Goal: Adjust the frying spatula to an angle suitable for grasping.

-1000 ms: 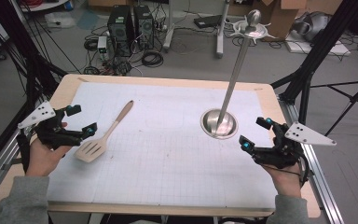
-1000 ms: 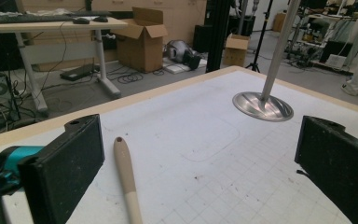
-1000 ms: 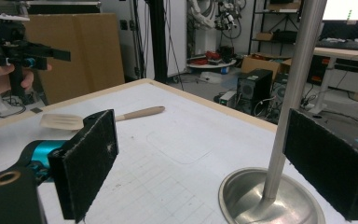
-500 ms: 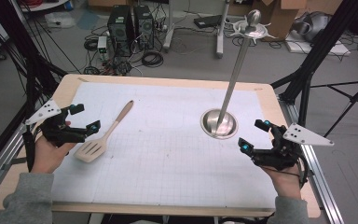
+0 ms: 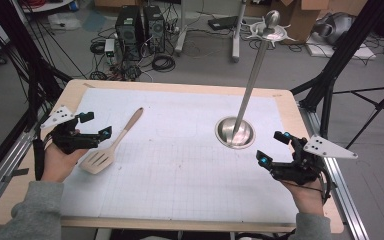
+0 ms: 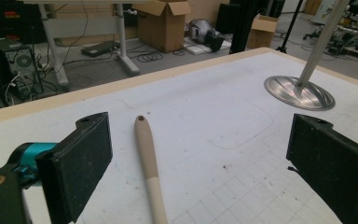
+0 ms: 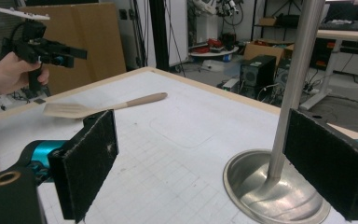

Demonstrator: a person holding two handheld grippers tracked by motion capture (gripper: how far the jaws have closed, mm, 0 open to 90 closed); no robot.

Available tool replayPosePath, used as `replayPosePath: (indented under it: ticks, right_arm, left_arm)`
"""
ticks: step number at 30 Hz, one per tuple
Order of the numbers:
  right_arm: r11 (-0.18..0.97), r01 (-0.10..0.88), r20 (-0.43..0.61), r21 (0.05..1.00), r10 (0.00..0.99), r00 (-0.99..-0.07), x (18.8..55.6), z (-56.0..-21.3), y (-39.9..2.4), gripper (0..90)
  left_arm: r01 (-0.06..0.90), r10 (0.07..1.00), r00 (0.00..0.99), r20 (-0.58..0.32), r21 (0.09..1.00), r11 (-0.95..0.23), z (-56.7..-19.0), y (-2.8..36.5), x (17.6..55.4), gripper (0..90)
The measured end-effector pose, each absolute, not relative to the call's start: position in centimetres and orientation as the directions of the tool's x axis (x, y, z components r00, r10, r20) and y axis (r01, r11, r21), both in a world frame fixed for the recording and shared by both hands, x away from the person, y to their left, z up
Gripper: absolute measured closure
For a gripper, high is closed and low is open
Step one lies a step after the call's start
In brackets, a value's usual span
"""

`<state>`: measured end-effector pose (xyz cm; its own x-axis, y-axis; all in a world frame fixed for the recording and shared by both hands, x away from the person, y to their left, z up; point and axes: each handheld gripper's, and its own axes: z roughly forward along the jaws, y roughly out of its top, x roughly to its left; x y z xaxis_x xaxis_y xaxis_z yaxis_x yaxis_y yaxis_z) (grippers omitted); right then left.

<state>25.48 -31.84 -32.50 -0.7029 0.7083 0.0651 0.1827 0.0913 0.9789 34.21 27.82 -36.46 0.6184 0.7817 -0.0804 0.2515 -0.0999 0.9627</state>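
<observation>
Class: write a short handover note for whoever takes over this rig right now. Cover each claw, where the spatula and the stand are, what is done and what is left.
Left claw: open, jaws just been closing a little, hovering over the spatula, handle between the jaws in the left gripper view, not gripped.
Right claw: open, empty, right of the stand.
Spatula: flat on the mat, left side, handle pointing away.
Stand: upright, right of centre.
Done: left claw lined up.
Left: probably grip and lift the spatula, likely to hang it on the stand.
</observation>
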Motion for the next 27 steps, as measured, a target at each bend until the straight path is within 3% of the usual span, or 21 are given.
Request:
replayPosePath:
  ticks: [27]
  right_arm:
    - [0.089, 0.195, 0.076, 0.977, 0.706, -0.704, 25.4, -32.8, -31.9, 9.1]
  left_arm:
    - [0.336, 0.811, 0.579, -0.078, 0.930, -0.151, -37.9, 27.0, 35.6, 11.0]
